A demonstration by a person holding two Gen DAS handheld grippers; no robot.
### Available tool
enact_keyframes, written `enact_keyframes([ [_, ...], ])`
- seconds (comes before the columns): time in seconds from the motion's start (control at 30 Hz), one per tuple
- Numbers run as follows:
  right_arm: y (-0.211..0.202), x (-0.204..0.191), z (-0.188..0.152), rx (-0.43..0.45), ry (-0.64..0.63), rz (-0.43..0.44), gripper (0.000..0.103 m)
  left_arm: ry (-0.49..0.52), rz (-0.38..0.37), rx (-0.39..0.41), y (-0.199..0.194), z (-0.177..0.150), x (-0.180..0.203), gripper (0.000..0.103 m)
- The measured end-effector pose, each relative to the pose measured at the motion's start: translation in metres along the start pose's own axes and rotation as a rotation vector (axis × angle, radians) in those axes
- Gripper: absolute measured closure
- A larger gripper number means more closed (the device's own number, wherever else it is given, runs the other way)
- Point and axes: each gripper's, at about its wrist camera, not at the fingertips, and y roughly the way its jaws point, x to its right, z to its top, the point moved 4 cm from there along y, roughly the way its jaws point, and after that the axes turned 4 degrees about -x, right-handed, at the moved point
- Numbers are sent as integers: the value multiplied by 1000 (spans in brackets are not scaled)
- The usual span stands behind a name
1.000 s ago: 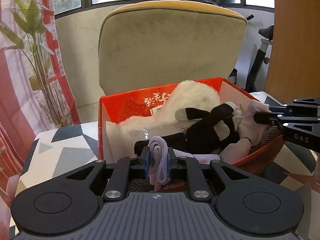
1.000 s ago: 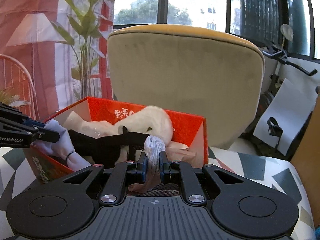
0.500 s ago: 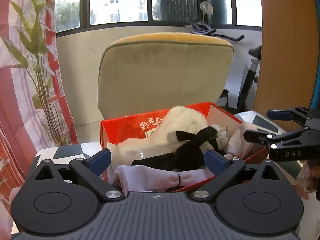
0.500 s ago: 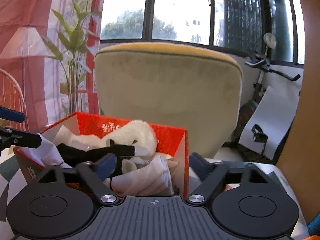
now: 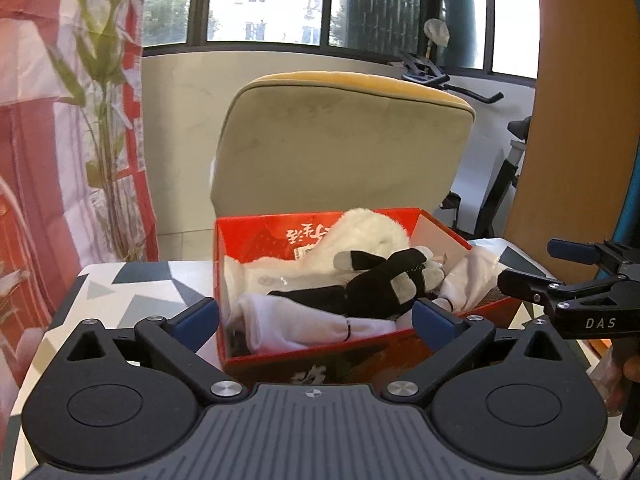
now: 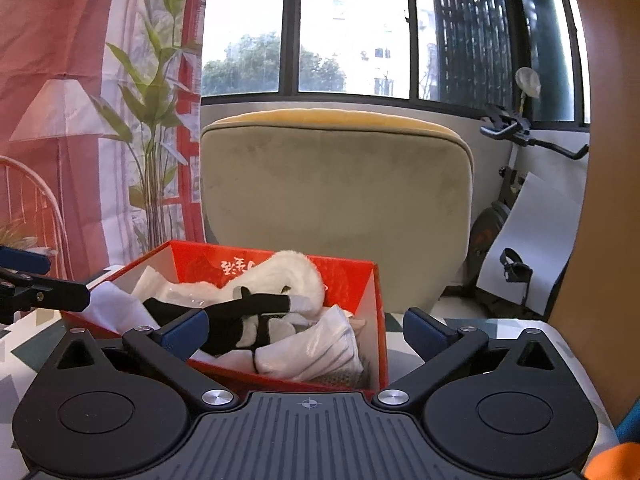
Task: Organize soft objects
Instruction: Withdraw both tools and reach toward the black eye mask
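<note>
A red box (image 5: 320, 356) stands on the patterned table. It holds a white fluffy piece (image 5: 372, 232), a black-and-white glove (image 5: 360, 284) and a long white folded cloth (image 5: 296, 328) that lies along the front wall. My left gripper (image 5: 316, 320) is open just in front of the box, with nothing between its pads. In the right wrist view the box (image 6: 376, 320) shows the cloth's other end (image 6: 316, 344) lying loose inside. My right gripper (image 6: 307, 330) has its jaws opening wide, and the pads touch nothing. Each gripper shows at the edge of the other's view (image 5: 532, 264) (image 6: 64, 280).
Close behind the box stands a beige chair back with a yellow top (image 5: 340, 152). An exercise bike (image 6: 516, 208) and a wooden panel (image 5: 580, 120) are at the right, a plant and a red curtain (image 5: 104, 120) at the left. Patterned tablecloth (image 5: 132, 284) lies left of the box.
Both grippers were shut on the ends of the white cloth; they have opened and let it drop into the box. Both have drawn back from the box and risen a little.
</note>
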Motion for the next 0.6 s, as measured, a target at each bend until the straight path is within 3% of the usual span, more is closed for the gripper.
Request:
enact_keyframes([
  [0.4, -20, -12, -32, 13, -8, -3, 0, -36, 87, -10, -16, -40, -15, 0],
  [0.5, -24, -15, -43, 32, -21, -40, 0, -53, 114, -29, -14, -53, -20, 0],
  [0.6, -24, -15, -55, 19, 9, -20, 0, -77, 105, -62, -9, -68, -24, 0],
])
